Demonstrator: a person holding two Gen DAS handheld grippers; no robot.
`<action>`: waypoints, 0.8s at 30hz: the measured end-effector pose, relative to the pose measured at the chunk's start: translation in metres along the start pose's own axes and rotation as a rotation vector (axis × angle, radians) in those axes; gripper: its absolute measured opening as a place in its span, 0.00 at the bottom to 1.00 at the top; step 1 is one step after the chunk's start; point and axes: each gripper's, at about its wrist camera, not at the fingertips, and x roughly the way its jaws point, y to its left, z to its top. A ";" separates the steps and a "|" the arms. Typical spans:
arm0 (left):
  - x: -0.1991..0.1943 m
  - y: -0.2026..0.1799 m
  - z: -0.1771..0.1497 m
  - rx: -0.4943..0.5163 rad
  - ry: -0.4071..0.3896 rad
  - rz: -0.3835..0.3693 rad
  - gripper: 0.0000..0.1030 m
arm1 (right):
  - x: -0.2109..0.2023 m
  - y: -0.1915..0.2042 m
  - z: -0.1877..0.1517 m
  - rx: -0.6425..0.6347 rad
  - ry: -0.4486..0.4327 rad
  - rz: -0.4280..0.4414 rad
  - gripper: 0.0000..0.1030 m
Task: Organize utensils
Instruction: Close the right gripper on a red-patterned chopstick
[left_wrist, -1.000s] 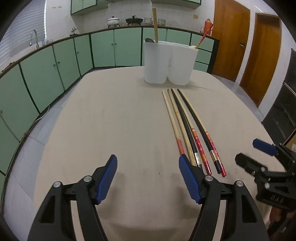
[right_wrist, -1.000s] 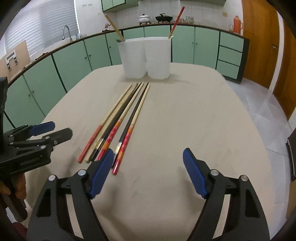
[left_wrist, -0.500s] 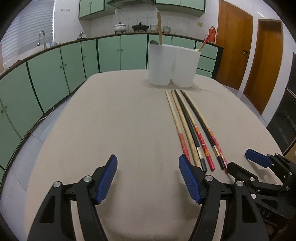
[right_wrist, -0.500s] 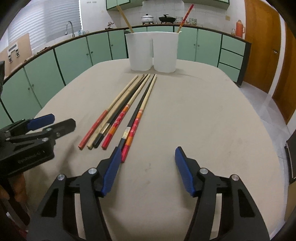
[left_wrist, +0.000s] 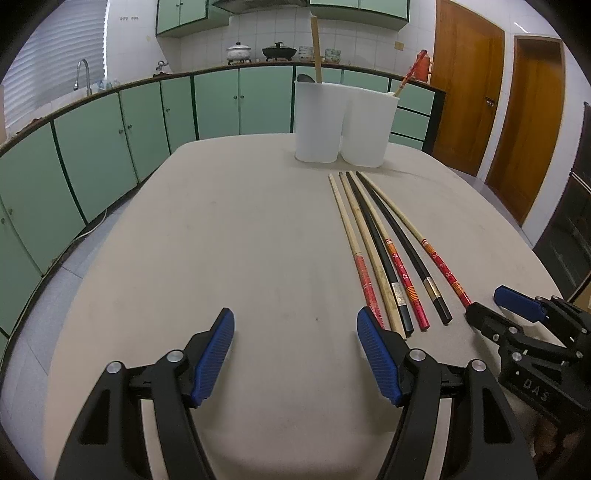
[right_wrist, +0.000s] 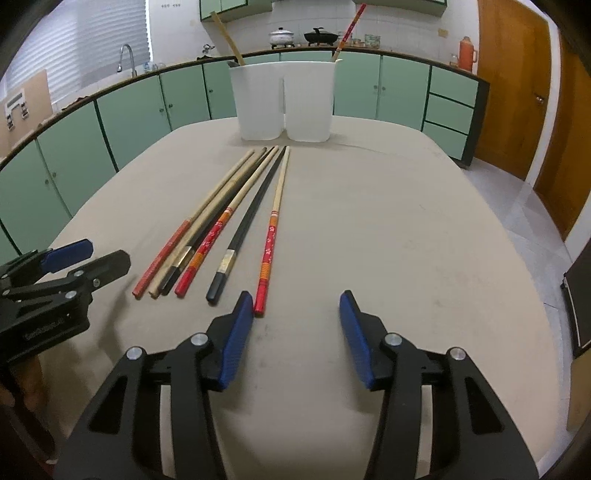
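Observation:
Several long chopsticks (left_wrist: 384, 251) lie side by side on the beige table (left_wrist: 240, 240), pointing toward two white containers (left_wrist: 343, 125) at the far end. Each container holds one upright chopstick. My left gripper (left_wrist: 295, 321) is open over bare table, just left of the chopsticks' near ends. My right gripper (right_wrist: 295, 299) is closing with nothing between its pads. The near end of the outermost red-handled chopstick (right_wrist: 271, 236) lies right by its left fingertip. The right gripper (left_wrist: 487, 304) also shows at the right of the left wrist view, and the left gripper (right_wrist: 105, 253) shows in the right wrist view.
The rounded table edge (right_wrist: 546, 295) drops to tiled floor on the right. Green kitchen cabinets (left_wrist: 110, 147) run around the left and far sides. Wooden doors (left_wrist: 469, 85) stand at the far right. A hand (right_wrist: 22, 373) holds the left gripper.
The right gripper's jaws have narrowed and it has come closer to the outermost chopstick's near end. That chopstick now lies a little apart from the black one. The left gripper's jaws are unchanged.

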 end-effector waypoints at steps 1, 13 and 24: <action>0.000 0.000 0.000 0.000 0.000 -0.001 0.66 | 0.000 0.000 0.000 -0.004 -0.001 0.004 0.42; -0.004 -0.007 -0.004 0.012 -0.007 -0.031 0.66 | 0.002 0.000 0.001 -0.008 -0.013 0.020 0.05; 0.002 -0.019 -0.009 0.062 0.030 -0.024 0.66 | 0.000 -0.014 0.000 0.026 -0.013 0.005 0.05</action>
